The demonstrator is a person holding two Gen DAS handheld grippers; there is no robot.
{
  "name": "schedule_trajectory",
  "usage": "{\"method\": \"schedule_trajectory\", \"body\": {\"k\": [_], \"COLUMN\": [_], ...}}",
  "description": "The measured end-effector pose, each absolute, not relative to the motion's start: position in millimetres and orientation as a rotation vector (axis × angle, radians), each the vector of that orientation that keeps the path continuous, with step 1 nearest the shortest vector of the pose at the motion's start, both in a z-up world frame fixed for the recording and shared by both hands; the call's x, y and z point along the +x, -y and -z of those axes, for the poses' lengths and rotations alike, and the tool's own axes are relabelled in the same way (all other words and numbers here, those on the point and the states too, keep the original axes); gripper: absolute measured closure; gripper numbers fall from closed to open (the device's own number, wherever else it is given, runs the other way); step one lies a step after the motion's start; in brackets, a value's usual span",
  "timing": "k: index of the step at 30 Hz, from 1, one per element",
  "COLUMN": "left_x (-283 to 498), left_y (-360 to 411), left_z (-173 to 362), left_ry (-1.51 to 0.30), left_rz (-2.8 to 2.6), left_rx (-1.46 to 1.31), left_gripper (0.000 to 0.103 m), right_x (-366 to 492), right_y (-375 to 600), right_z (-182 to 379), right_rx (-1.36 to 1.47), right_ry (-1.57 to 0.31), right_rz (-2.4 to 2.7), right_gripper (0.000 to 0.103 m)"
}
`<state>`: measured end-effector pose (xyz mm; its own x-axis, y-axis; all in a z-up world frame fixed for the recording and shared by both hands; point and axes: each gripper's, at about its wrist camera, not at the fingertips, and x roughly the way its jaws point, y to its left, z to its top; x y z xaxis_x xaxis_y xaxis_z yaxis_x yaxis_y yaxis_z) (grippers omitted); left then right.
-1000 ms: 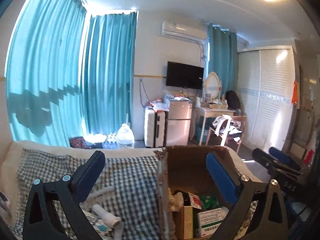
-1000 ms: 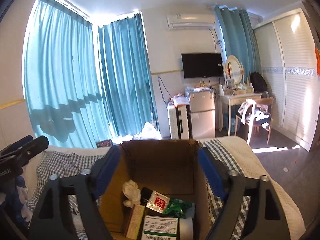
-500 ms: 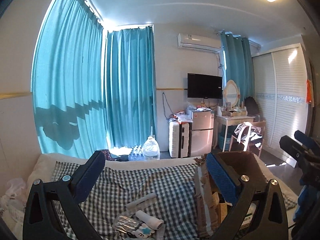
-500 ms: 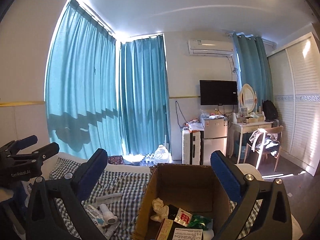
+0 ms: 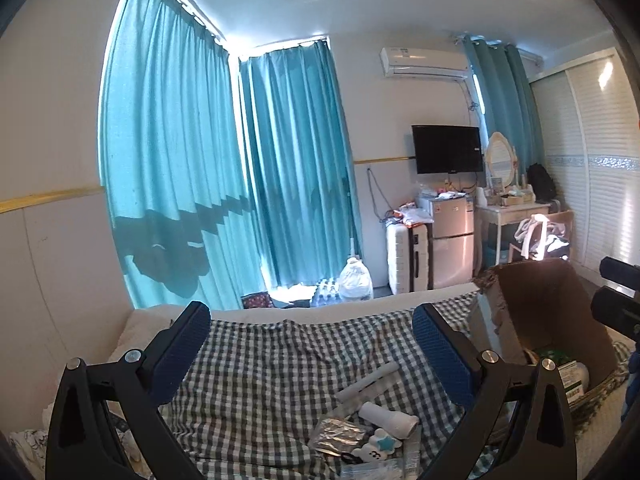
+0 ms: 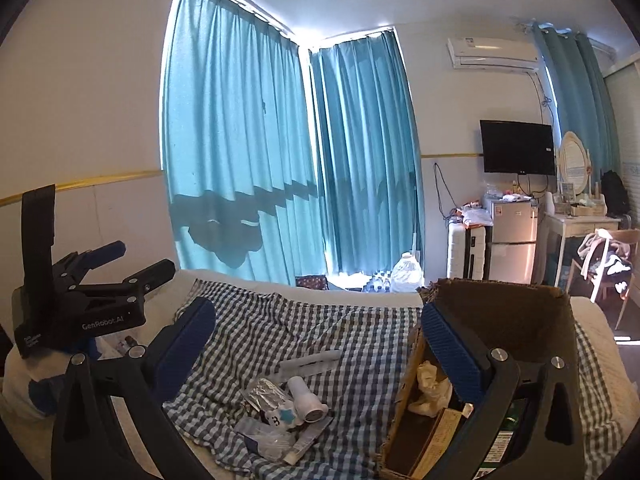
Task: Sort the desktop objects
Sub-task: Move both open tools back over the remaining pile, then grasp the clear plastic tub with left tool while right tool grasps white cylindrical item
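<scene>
**Over the bed: both grippers swung off the box, back toward the pile**

On the checked cloth (image 6: 304, 332) sits the leftover pile: white stick (image 6: 310, 361), white tube (image 6: 306, 400), foil pack (image 6: 262, 392), cloud-shaped trinket (image 6: 280, 416), clear wrapper (image 6: 260, 438). All lie close together, some touching; exact overlaps are hard to read.

Change over the last second: both views were looking into the cardboard box (image 6: 500, 316); now the box sits at the right edge of the left view and the pile is centred low. The box already holds cartons and a crumpled tissue (image 6: 430, 386).

Right gripper (image 6: 316, 328): jaws have just been opening and now stand wide, nothing between them. Reads as a drop-off just done.

Left gripper (image 5: 312, 328): spread wide, empty, aimed above the pile.

Judgement: sort is partway done, next step is another pick from the pile. The tube looks the easiest grab; the foil and wrapper are flat and slippery, so they may drag neighbours along.
</scene>
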<state>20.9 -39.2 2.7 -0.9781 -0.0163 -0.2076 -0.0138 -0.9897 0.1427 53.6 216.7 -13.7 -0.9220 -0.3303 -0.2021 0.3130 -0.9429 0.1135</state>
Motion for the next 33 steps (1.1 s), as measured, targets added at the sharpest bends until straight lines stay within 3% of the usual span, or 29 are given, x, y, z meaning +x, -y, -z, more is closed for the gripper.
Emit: {"method": "schedule_trajectory", "body": {"k": [6, 11, 22, 27, 33], "left_x": [-5.7, -26.3, -71.7, -91.0, -103.7], "left_y": [69.3, 89.1, 80.8, 74.4, 65.2], "left_z": [27.0, 45.9, 117.1, 170.6, 212.6], "left_ry": [0.207, 0.024, 0.009, -0.058, -0.2], "left_rz": [3.057, 3.096, 3.013, 2.942, 2.902], "left_rx": [0.455, 0.681, 1.058, 1.307, 1.506], "left_gripper": [0.0, 0.0, 0.0, 0.0, 0.0], "right_x": [38.9, 19.7, -58.7, -87.3, -131.7], "right_y": [-191.7, -171.8, -143.3, -124.9, -119.4], "right_z": [28.8, 39.1, 85.8, 110.7, 149.9], "right_rx": [0.379, 0.438, 0.747, 0.825, 1.024], "right_ry": [0.012, -0.066, -0.133, -0.217, -0.147], "right_rz": [2.775, 2.75, 2.657, 2.61, 2.504], "right_gripper": [0.0, 0.0, 0.001, 0.006, 0.015]}}
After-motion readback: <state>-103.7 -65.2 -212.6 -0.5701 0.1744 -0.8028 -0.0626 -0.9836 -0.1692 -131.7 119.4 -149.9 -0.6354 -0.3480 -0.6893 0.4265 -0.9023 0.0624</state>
